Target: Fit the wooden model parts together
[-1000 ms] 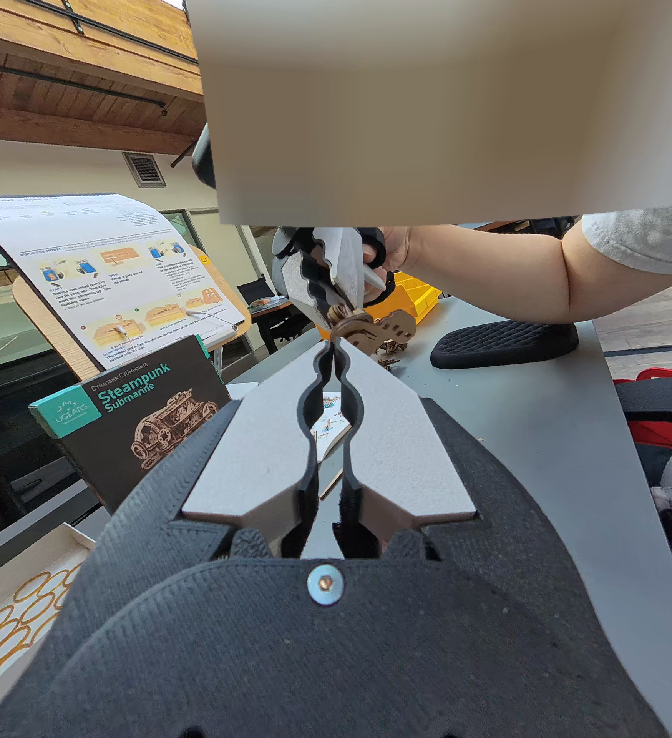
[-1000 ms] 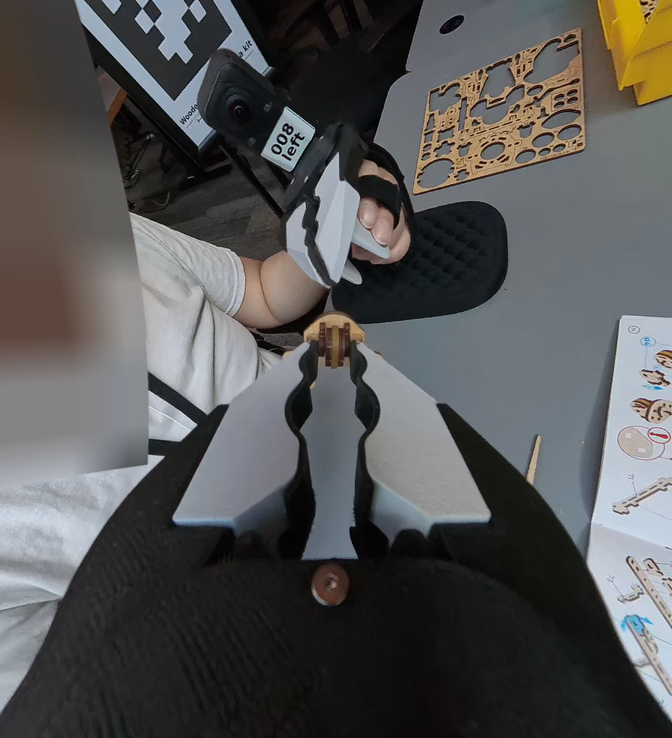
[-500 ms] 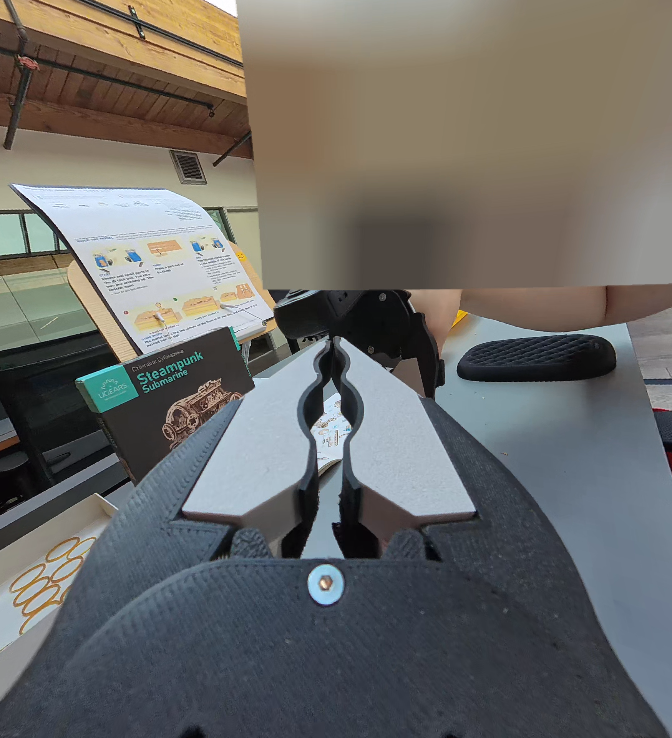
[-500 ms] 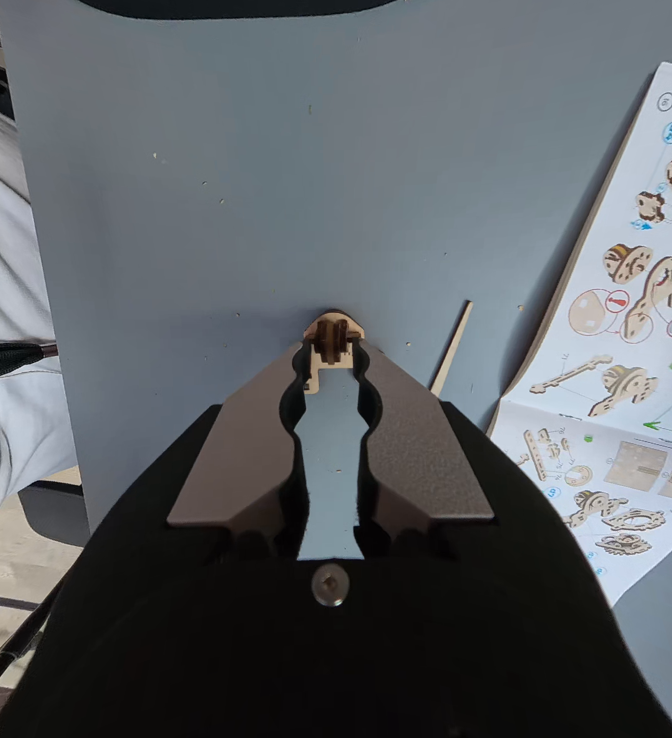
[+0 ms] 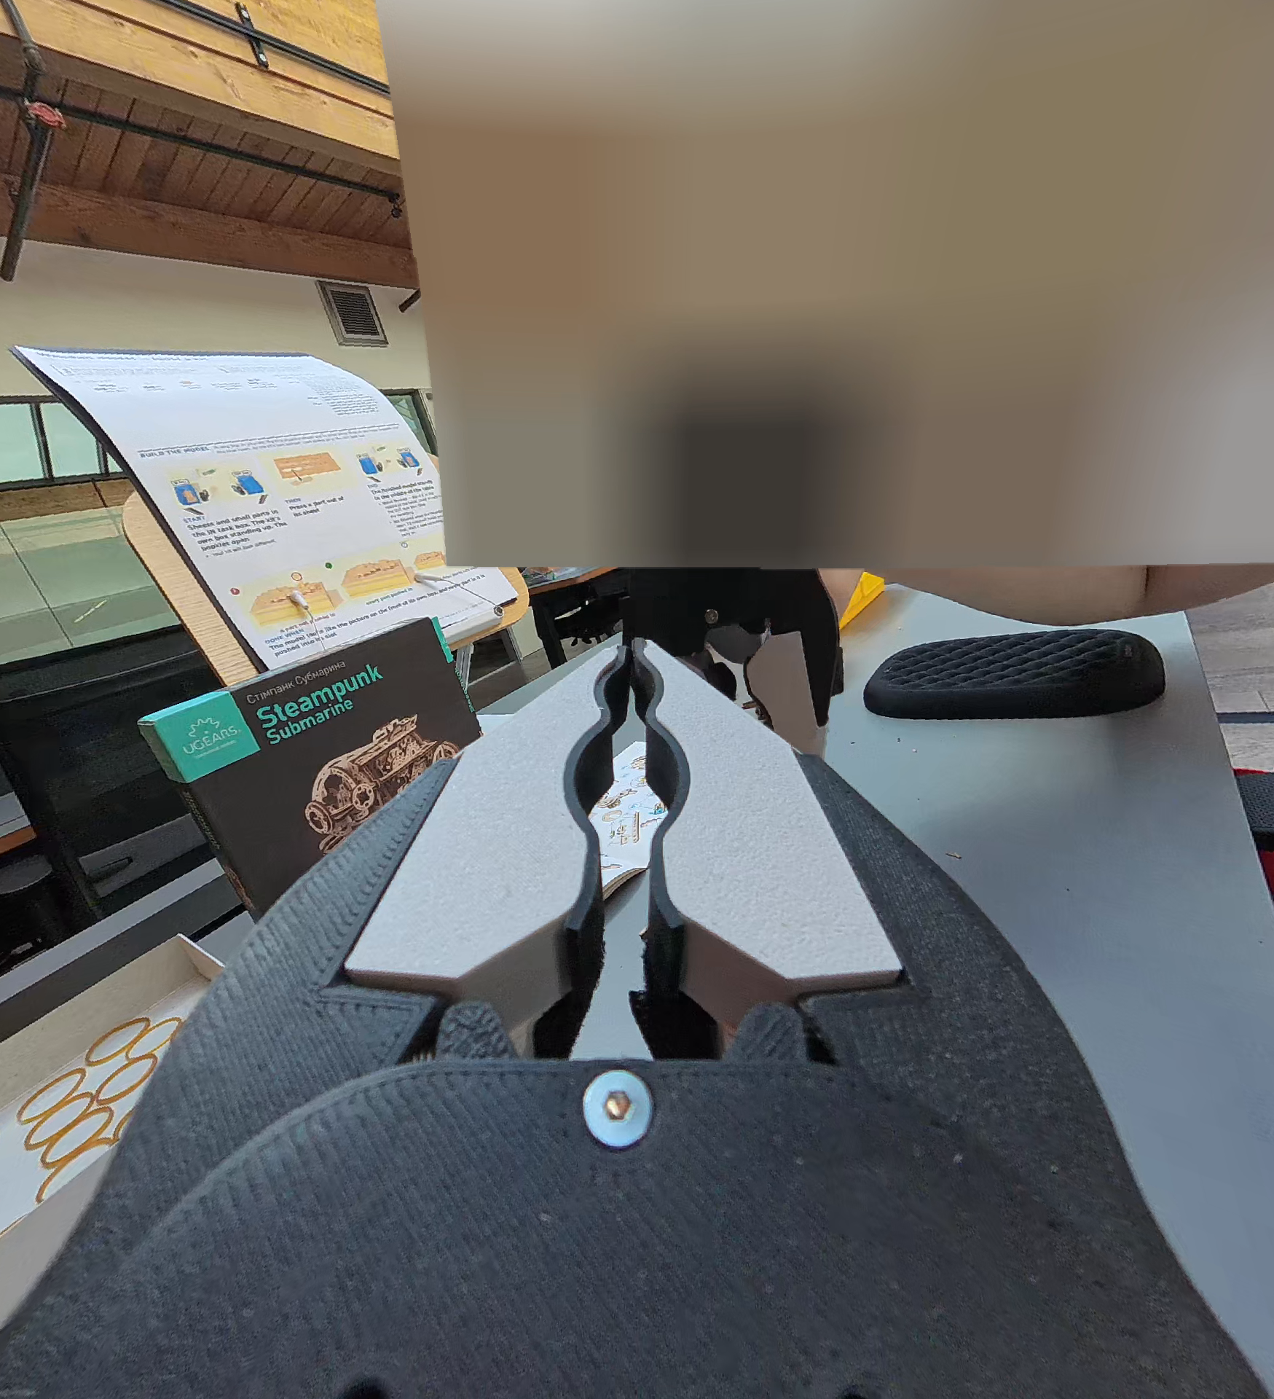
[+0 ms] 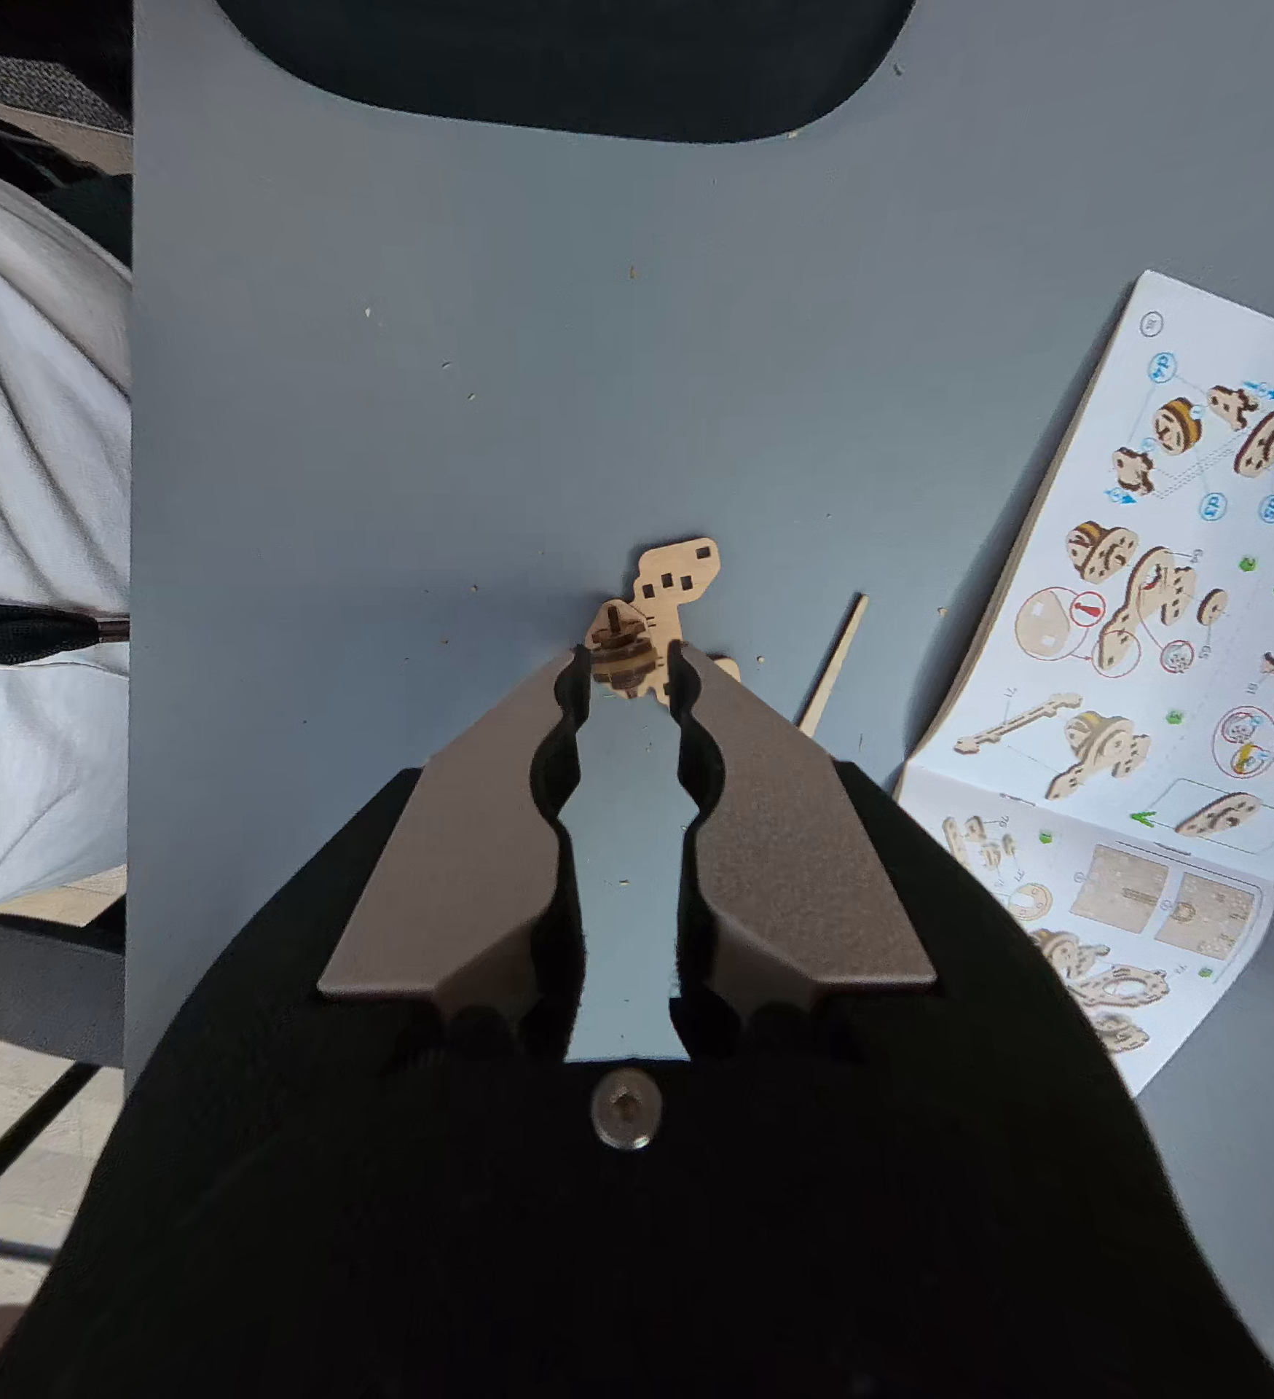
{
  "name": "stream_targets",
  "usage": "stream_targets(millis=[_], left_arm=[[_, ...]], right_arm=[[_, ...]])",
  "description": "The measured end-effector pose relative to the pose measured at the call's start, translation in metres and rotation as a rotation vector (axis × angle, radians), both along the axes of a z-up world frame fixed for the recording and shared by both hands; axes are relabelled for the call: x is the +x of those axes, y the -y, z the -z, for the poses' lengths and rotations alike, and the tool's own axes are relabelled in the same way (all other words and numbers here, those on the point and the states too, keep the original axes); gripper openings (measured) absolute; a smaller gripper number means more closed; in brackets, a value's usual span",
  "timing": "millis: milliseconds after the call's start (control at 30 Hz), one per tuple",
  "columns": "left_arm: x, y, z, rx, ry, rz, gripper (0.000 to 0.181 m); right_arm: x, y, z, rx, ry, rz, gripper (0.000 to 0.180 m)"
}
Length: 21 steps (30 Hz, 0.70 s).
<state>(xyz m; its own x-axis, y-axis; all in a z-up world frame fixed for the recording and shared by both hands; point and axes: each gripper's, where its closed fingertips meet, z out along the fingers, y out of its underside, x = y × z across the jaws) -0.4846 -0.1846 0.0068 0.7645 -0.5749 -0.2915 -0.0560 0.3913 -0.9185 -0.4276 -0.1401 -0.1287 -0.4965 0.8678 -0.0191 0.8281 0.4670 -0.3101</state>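
A small wooden assembly (image 6: 668, 587), a flat slotted plate with a stack of round discs on a pin, lies on the grey table (image 6: 391, 378). My right gripper (image 6: 630, 658) points down at it, jaws a little apart, with the disc stack between the fingertips and no firm grip showing. My left gripper (image 5: 633, 651) is shut and empty, held above the table. The right gripper (image 5: 732, 628) shows just beyond it in the left wrist view, pointing down. A thin wooden stick (image 6: 834, 666) lies just right of the assembly.
An open instruction booklet (image 6: 1148, 681) lies on the right. A black padded rest (image 6: 565, 60) sits at the far edge, also in the left wrist view (image 5: 1012, 674). The kit box (image 5: 316, 742), a sheet on a stand (image 5: 278, 484) and a white tray of rings (image 5: 51, 1098) stand left. There is about 15 cm between the tips of the two grippers. My left tips are about 20 cm from the thin wooden stick (image 6: 834, 666), my right tips only 6 cm.
My right gripper swung down from in front of the left gripper to the table with the assembly, then its jaws widened and the assembly now lies flat. The left gripper stayed shut.
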Motion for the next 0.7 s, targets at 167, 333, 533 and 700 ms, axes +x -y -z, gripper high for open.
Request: stream_targets(millis=[167,333,533,700], left_arm=[[-0.001,0.0,0.0,-0.001,0.004,0.0,0.0],[0.0,0.0,0.0,0.0,0.001,0.002,0.0],[0.0,0.0,-0.001,0.001,0.002,0.001,0.0],[0.001,0.0,0.0,0.001,0.0,0.004,0.0]], right_arm=[[0.003,0.001,-0.013,-0.077,-0.041,0.076,0.017],[0.006,0.003,0.002,-0.015,-0.027,0.023,0.024],[0.003,-0.001,0.018,0.065,0.017,-0.002,0.025],[0.001,0.001,0.024,0.079,0.032,-0.036,0.02]])
